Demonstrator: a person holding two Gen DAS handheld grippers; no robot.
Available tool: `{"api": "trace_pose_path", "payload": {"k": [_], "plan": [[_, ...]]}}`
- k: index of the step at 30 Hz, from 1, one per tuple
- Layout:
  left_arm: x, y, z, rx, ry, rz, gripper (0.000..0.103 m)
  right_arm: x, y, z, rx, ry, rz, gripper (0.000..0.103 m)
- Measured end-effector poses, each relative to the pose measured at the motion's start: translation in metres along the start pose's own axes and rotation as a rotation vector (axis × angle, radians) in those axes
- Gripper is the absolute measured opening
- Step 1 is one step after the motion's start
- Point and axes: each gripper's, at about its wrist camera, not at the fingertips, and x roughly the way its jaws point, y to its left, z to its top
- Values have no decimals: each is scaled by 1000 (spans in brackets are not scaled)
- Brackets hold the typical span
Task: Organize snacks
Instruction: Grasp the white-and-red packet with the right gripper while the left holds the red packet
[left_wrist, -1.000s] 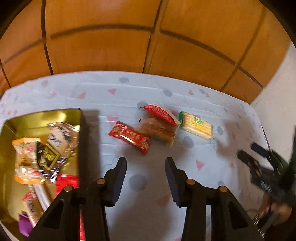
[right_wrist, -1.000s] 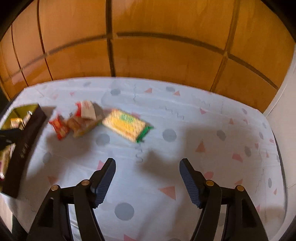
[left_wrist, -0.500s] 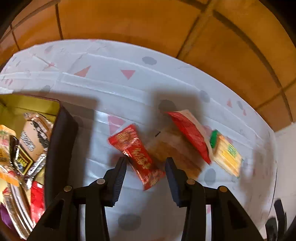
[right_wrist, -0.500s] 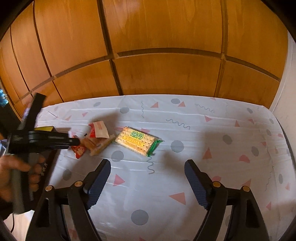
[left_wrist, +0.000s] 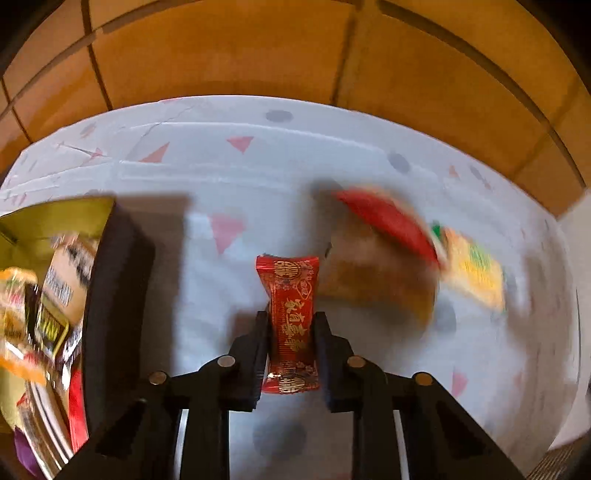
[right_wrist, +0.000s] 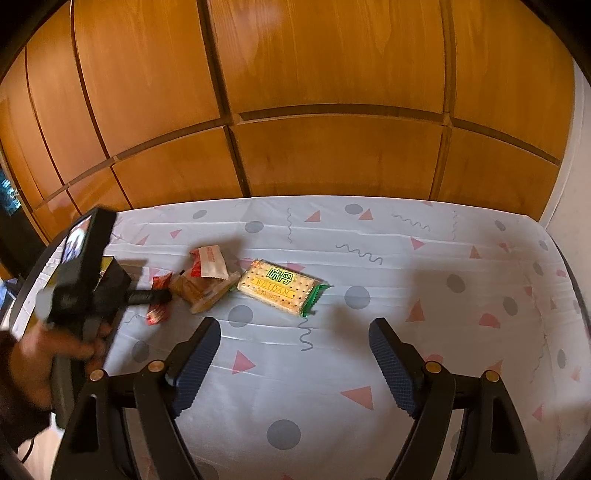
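My left gripper is shut on a red snack packet with gold print, just above the tablecloth. The same packet shows in the right wrist view, held in the left gripper. A gold tin with a dark wall holds several snacks at the left. A brown snack with a red and white wrapper and a yellow and green cracker pack lie on the cloth. My right gripper is open and empty, nearer than the cracker pack.
The white tablecloth with pink triangles and grey dots covers the table. A wooden panelled wall stands behind it. A white wall is at the right edge.
My left gripper has closed on the red packet, which now stands lengthwise between the fingers. The right gripper has drawn back and risen a little.
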Motion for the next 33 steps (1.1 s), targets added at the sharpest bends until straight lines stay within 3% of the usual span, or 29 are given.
{"api": "trace_pose_path", "payload": {"k": [4, 9, 14, 21, 25, 33], "plan": [[-20, -8, -44, 63, -2, -64, 23, 2, 0, -2, -6, 14, -16, 83], [-44, -24, -106, 232, -39, -108, 23, 7, -1, -3, -7, 37, -31, 83], [-57, -15, -139, 320, -100, -123, 23, 17, 1, -8, -9, 83, -10, 82], [-57, -1, -143, 317, -136, -194, 23, 37, 23, -6, -13, 158, 113, 66], [-51, -6, -140, 316, -154, -214, 23, 59, 50, 16, -49, 176, 191, 66], [-49, 0, -142, 310, -179, -256, 24, 139, 91, 73, -159, 256, 181, 69]]}}
